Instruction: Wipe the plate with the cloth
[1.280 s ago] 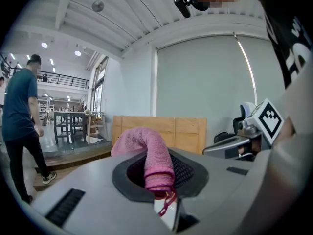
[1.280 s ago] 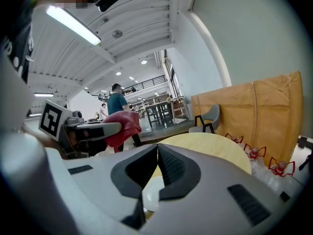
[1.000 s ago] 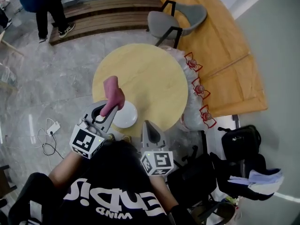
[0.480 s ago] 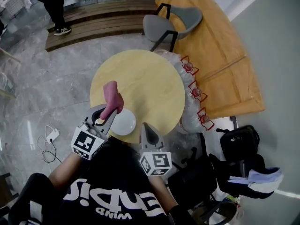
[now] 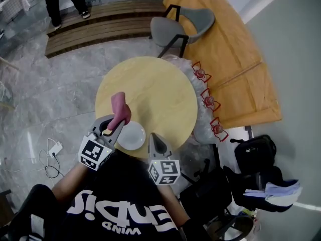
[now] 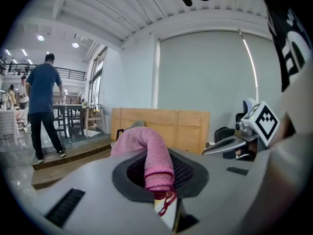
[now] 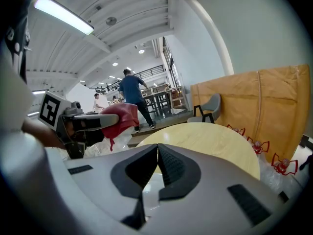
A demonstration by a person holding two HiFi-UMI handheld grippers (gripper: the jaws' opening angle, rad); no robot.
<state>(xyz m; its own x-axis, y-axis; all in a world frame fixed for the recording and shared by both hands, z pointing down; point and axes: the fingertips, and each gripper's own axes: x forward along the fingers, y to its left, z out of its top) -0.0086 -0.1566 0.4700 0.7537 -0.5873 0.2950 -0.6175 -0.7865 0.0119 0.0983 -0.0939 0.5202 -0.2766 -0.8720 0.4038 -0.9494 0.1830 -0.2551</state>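
The head view shows one white plate [image 5: 131,136] at the near edge of the one round counter [image 5: 155,89], between the two claws. The left gripper view misses the plate. It shows the left claw [image 6: 164,204] pinching the one pink cloth [image 6: 154,160], which sticks up past the tips. Only the right gripper view shows the right claw [image 7: 157,153] shut tight with nothing in it, just above the plate.

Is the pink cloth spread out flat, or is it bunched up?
Bunched up. The cloth is a narrow roll pinched in the left claw, with no flat part showing.
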